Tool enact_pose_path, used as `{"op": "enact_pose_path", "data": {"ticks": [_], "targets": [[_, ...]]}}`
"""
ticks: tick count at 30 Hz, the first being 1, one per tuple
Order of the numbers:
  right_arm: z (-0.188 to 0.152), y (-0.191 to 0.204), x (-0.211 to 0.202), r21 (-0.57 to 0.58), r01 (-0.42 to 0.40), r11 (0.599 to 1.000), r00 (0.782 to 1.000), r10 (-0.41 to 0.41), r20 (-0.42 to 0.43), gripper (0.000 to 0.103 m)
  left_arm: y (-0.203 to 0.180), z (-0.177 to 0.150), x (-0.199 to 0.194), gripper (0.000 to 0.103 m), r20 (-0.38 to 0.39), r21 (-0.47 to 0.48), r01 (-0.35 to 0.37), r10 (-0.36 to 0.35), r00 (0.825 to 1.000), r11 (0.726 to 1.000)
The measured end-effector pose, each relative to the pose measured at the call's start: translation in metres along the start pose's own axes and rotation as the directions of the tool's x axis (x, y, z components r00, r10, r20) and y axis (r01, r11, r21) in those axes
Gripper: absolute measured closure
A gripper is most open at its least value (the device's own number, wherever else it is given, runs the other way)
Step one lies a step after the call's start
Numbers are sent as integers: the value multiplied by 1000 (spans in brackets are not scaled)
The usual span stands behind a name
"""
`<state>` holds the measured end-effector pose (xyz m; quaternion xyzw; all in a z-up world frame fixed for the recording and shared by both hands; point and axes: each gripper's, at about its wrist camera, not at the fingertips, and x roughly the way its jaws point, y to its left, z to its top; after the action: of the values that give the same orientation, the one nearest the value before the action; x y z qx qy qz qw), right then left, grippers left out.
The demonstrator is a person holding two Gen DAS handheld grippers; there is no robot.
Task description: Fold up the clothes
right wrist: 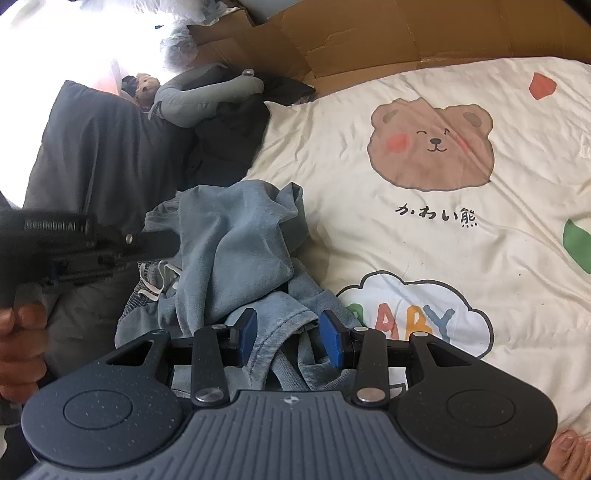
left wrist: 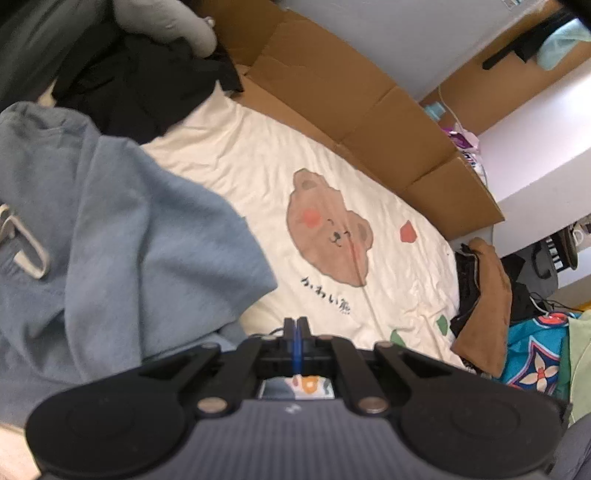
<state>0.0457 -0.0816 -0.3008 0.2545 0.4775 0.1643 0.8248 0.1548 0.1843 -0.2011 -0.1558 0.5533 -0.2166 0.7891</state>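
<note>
Both wrist views look steeply down onto the bear-print quilt point(left wrist: 332, 177), the left from higher, the right close over the blue garment point(right wrist: 240, 243) (its 2 pads beside it). Both share garment, quilt, cardboard point(right wrist: 369, 33).

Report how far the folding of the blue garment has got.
Done: nothing looks folded; the blue garment lies bunched on the bear-print sheet. In hand: the right gripper has a hem between its jaws; the left gripper is shut. Left: spreading it flat and every fold.
</note>
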Motion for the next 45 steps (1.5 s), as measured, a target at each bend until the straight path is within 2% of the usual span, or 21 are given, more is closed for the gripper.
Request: {"op": "enact_pose_path", "data": {"ticks": [5, 10, 17, 21, 24, 25, 26, 32, 35, 42, 45], "targets": [[-1, -3, 5, 14, -1, 1000, 1000, 1, -2, 58, -10, 8, 10, 103, -3, 10, 38, -38, 999, 999], [3, -3, 4, 19, -16, 1000, 999, 15, 31, 57, -27, 16, 16, 103, -8, 54, 77, -77, 997, 996], [7, -3, 2, 20, -50, 999, 997, 49, 63, 57, -35, 30, 7, 103, 15, 99, 70, -72, 997, 993], [2, 0, 9, 12, -45, 999, 998, 45, 39, 57, -15, 27, 4, 103, 10, 62, 10, -10, 1000, 998], [-3, 1, 14, 5, -37, 999, 999, 37, 21, 57, 4, 16, 7, 78, 0, 53, -98, 99, 995, 994], [-3, 0, 15, 5, -34, 999, 999, 34, 18, 57, 13, 9, 7, 65, -2, 43, -130, 131, 991, 991], [-4, 0, 16, 4, -30, 1000, 999, 30, 15, 57, 23, 1, 7, 61, -2, 24, -153, 153, 988, 988], [-9, -2, 18, 0, -13, 1000, 1000, 13, -3, 57, 78, -36, 14, 60, -57, -81, -245, 241, 969, 966], [-11, -3, 19, -9, -5, 1000, 1000, 5, -13, 57, 101, -52, 21, 60, -131, -140, -265, 247, 960, 954], [-15, -5, 21, -8, 10, 1000, 1000, -11, -23, 57, 131, -73, 37, 60, -182, -182, -287, 254, 950, 941], [-16, -4, 22, -16, 11, 1000, 1000, -12, -29, 57, 137, -73, 48, 60, -193, -140, -305, 276, 942, 942]]}}
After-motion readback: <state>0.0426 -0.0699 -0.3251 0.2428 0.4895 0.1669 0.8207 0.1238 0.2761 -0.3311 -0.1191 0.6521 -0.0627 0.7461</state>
